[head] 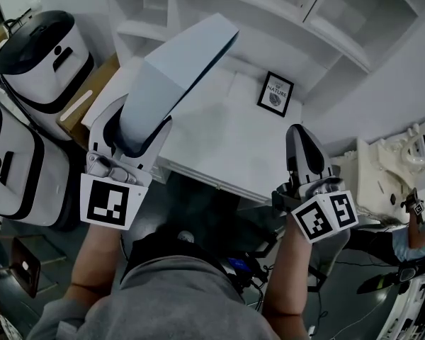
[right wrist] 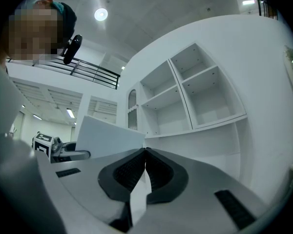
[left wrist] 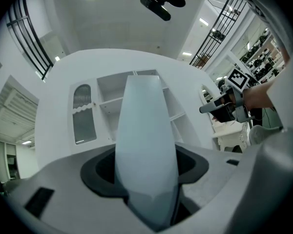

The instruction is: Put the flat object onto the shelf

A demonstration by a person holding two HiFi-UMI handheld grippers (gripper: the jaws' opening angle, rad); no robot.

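The flat object (head: 177, 76) is a pale, thin rectangular board. My left gripper (head: 138, 137) is shut on its lower end and holds it tilted up towards the white shelf unit (head: 219, 6). In the left gripper view the board (left wrist: 145, 145) stands edge-on between the jaws, with the shelf compartments (left wrist: 107, 106) behind it. My right gripper (head: 301, 137) is shut and empty, out to the right over the white counter (head: 219, 147). In the right gripper view its jaw tips (right wrist: 145, 152) meet, and the board (right wrist: 107, 135) and the left gripper (right wrist: 63, 152) show at left before the shelf (right wrist: 195, 96).
A small framed picture (head: 275, 93) leans at the back of the counter. Two white-and-black machines (head: 39, 55) (head: 14, 168) and a cardboard box (head: 92, 94) stand at left. Ornate white furniture (head: 382, 168) and another person's arm (head: 421, 225) are at right.
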